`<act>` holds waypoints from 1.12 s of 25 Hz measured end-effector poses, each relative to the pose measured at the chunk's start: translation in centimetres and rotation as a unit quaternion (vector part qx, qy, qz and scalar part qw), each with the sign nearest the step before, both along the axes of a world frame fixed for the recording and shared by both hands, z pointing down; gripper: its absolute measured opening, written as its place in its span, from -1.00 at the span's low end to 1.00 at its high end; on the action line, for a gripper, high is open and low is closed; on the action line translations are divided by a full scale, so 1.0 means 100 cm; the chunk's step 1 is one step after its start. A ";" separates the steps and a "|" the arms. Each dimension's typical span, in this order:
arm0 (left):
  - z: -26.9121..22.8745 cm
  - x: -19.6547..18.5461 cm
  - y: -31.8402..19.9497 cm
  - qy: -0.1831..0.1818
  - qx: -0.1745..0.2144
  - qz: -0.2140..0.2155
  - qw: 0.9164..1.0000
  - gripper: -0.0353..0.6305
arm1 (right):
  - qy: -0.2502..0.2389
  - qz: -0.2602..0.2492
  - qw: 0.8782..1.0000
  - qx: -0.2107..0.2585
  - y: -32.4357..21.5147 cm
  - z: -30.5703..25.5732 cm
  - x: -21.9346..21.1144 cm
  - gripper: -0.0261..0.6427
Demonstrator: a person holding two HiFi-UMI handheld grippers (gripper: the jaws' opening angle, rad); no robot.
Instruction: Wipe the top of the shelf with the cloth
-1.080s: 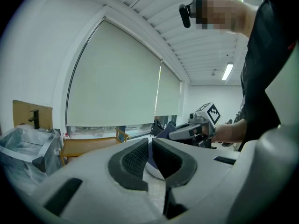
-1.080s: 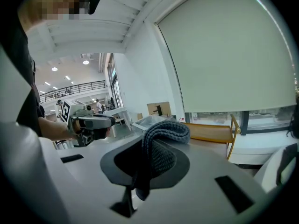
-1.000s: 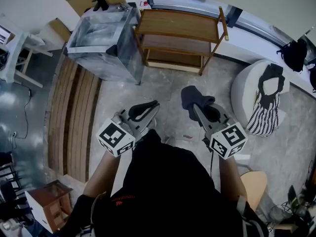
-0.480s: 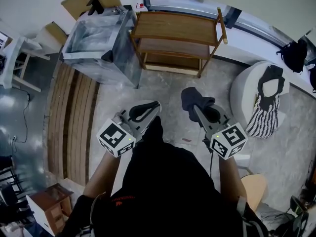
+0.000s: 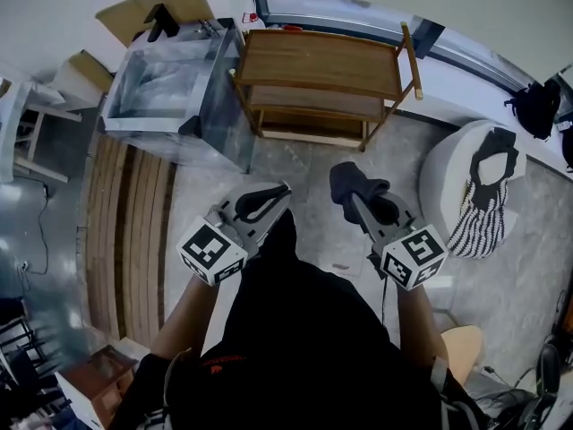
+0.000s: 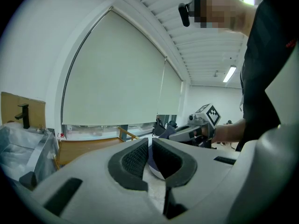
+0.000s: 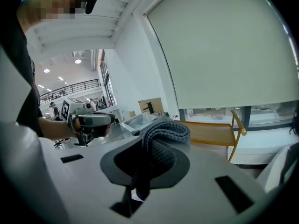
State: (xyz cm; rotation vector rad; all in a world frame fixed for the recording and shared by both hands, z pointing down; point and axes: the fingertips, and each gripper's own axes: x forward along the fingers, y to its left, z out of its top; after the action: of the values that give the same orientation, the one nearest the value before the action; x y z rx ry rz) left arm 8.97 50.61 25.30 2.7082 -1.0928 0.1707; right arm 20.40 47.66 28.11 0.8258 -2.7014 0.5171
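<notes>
Cloth [image 7: 166, 134] sits bunched between the right gripper's [image 5: 360, 206] clamped jaws, draping over their tips. Left gripper [image 6: 150, 146] is empty, its jaws nearly together. Shelf [image 5: 318, 61], well ahead of both, has drawn slightly nearer, so wiping probably hasn't begun.

1 wooden shelf [image 5: 322, 61], 1 dark cloth [image 5: 345, 179], 2 grippers, left gripper [image 5: 279, 193], right gripper [image 5: 360, 204], 1 clear bin [image 5: 170, 97]

No legible text, no labels, no numbers
</notes>
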 end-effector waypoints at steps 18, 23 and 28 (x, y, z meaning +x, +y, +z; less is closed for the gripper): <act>0.014 -0.133 -0.207 0.014 -0.045 0.003 0.999 -0.77 | 0.028 0.002 0.999 -0.042 -0.206 0.019 -0.136 -0.83; 0.019 -0.158 -0.252 0.021 -0.047 0.013 0.999 -0.77 | 0.038 0.012 0.998 -0.052 -0.247 0.024 -0.157 -0.83; 0.023 -0.182 -0.282 0.027 -0.051 0.011 0.998 -0.77 | 0.047 0.016 0.997 -0.055 -0.277 0.026 -0.178 -0.83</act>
State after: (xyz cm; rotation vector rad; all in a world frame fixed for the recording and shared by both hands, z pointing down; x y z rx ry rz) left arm -9.24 22.37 27.64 2.6203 -1.0109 0.1521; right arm 2.58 19.99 30.67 0.8434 -2.5539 0.6112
